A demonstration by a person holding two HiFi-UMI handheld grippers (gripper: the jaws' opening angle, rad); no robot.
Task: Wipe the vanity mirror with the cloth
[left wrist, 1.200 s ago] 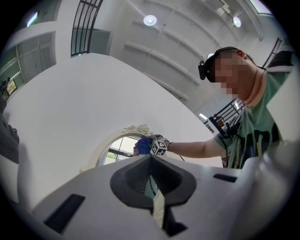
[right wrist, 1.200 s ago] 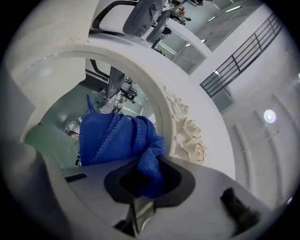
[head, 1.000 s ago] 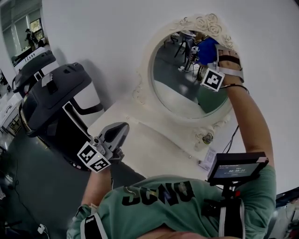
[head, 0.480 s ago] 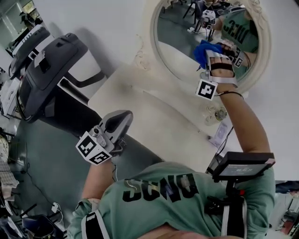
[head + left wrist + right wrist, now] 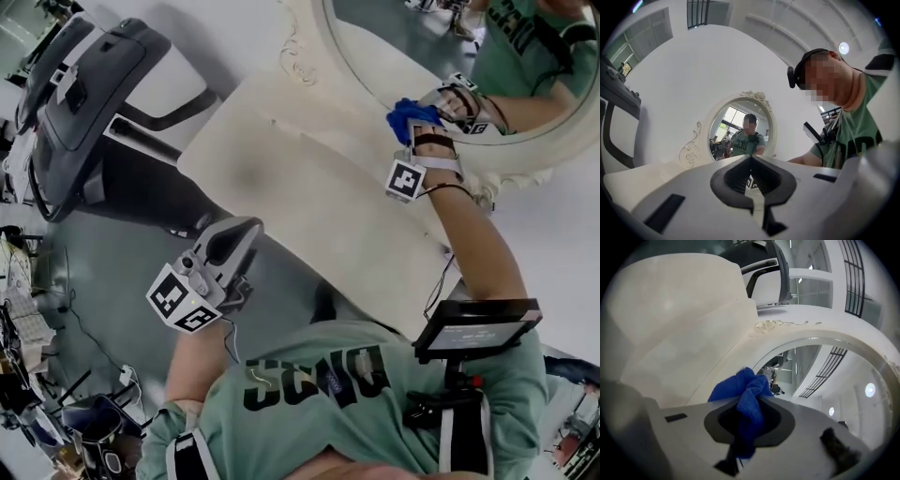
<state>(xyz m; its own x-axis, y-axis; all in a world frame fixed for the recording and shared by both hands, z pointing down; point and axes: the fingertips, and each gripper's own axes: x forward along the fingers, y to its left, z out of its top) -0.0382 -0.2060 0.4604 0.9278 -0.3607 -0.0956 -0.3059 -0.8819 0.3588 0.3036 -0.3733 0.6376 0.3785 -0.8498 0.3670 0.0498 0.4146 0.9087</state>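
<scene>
The right hand-held gripper [image 5: 410, 128] is clamped on a bunched blue microfibre cloth [image 5: 743, 391]. A loose wad of the cloth pokes out past the jaw tips, low on the glass of the oval vanity mirror with its ornate cream frame [image 5: 412, 58], close to the lower rim. The cloth looks soft, light and limp, so the wad should mould to the glass. Gripping it at mid-fold suits it, since padding is left ahead of the hard jaws. The glass is stiff, smooth and breakable, so light pressure seems wise. The left hand-held gripper [image 5: 225, 255] hangs off the cream tabletop [image 5: 281, 159], its jaws together on nothing.
</scene>
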